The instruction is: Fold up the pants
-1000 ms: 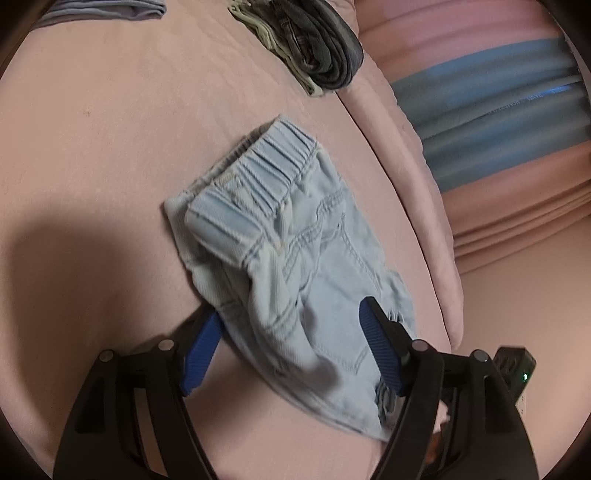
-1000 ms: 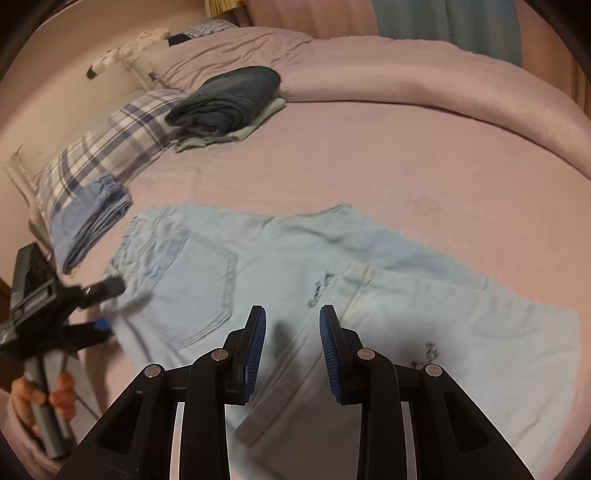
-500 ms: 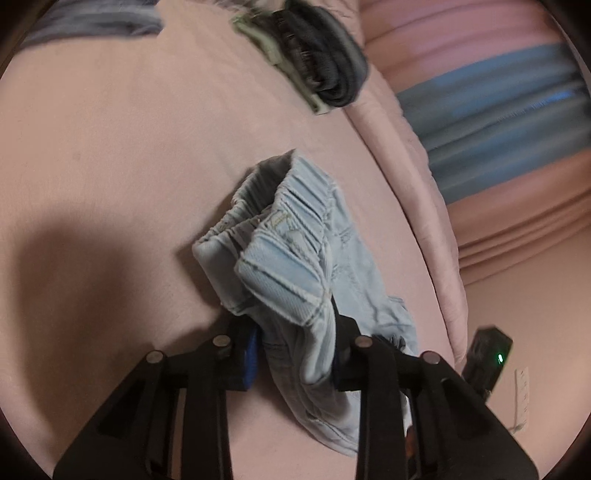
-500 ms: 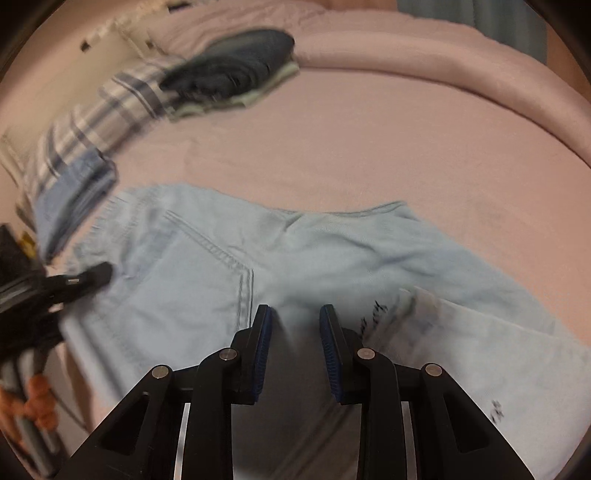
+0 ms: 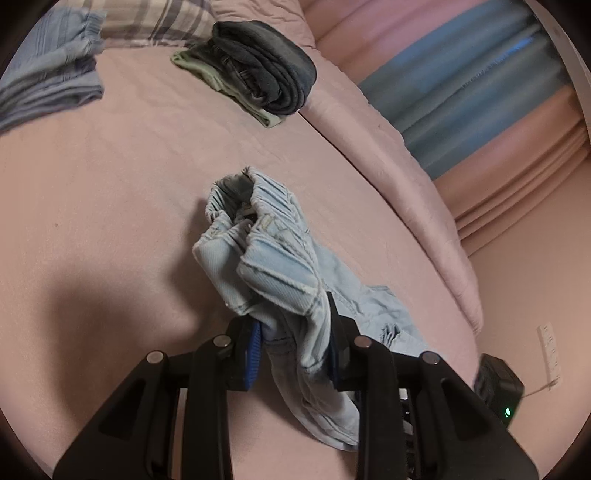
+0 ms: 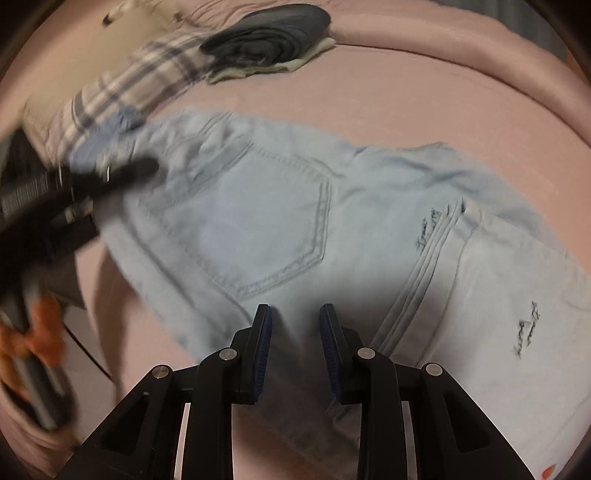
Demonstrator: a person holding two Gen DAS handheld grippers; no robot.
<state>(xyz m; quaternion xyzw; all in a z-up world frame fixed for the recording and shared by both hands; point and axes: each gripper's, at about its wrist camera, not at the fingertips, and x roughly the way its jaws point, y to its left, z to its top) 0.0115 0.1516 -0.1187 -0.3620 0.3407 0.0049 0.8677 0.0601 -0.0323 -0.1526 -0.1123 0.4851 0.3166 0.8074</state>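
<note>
One pair of pale blue denim pants (image 6: 258, 221) lies across a pink bed sheet (image 5: 110, 192). In the right wrist view the pants spread from left to right, a back pocket facing up in the middle, and a folded-over leg with small dark embroidery lying at the right. In the left wrist view the elastic waistband (image 5: 255, 218) is bunched and lifted off the sheet, with the rest of the cloth trailing down toward the near right.

The left gripper (image 5: 293, 350) has its two blue-padded fingers pressed in on a thick fold of the waistband end, cloth filling the space between them. The right gripper (image 6: 295, 339) hangs low over the near edge of the pants with a narrow gap between its fingers; only shadowed cloth shows beneath, and nothing is pinched between the pads. The left gripper appears again, blurred, at the far left of the right wrist view.

Bare pink sheet lies to the left of the pants and beyond them. At the far side sit one stack of folded dark clothes (image 5: 266, 77) on a light green garment, one folded blue garment (image 5: 48, 81) at the far left, and one plaid pillow (image 5: 162, 22). A rolled pink duvet (image 5: 399, 155) borders the bed at the right.
</note>
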